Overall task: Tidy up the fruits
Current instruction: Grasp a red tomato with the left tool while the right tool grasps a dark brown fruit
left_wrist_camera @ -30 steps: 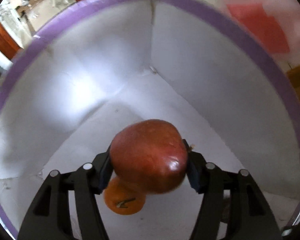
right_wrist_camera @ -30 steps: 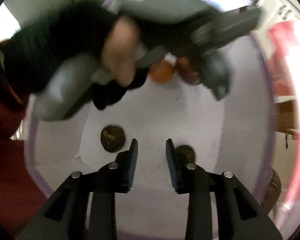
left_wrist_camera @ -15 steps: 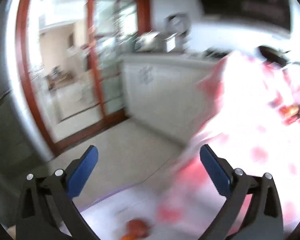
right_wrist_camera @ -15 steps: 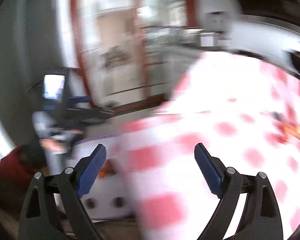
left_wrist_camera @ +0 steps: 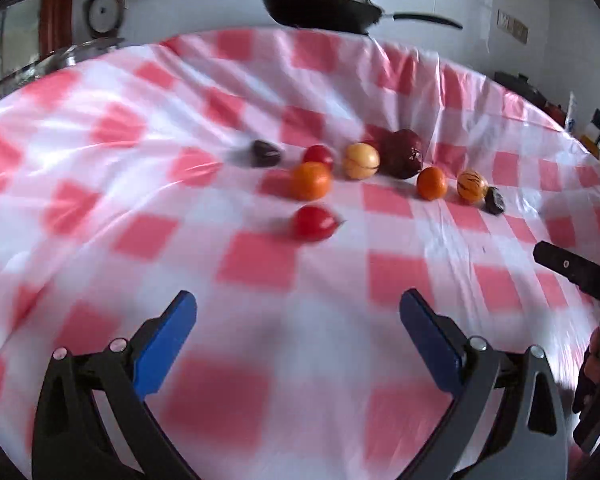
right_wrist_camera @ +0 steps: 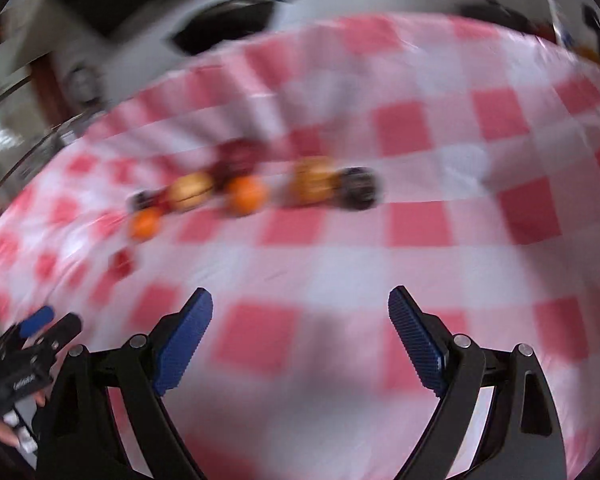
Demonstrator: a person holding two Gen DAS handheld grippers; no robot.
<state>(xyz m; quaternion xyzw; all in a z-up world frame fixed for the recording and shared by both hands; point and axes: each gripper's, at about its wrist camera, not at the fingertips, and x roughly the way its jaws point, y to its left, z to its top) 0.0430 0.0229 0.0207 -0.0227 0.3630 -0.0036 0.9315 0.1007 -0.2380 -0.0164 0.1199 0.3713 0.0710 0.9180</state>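
Several fruits lie in a loose row on the red-and-white checked tablecloth (left_wrist_camera: 260, 260): a red tomato (left_wrist_camera: 314, 222), an orange (left_wrist_camera: 311, 180), a yellow fruit (left_wrist_camera: 361, 161), a dark red pomegranate (left_wrist_camera: 402, 153), a small orange (left_wrist_camera: 432, 183), a striped orange fruit (left_wrist_camera: 471, 186) and dark fruits (left_wrist_camera: 265, 153). My left gripper (left_wrist_camera: 298, 316) hangs open and empty above the cloth, short of the row. My right gripper (right_wrist_camera: 300, 312) is open and empty too; its view is blurred, with the orange (right_wrist_camera: 246, 196) and a dark fruit (right_wrist_camera: 358, 188) ahead.
A black pan (left_wrist_camera: 324, 6) stands behind the table's far edge by the wall. The other gripper's body (left_wrist_camera: 580, 276) and a hand enter at the left wrist view's right edge. Bare cloth lies between the grippers and the fruits.
My left gripper let go of the red apple in the white box and opened. Both grippers opened wide and swung away from the box to the table with the fruit row.
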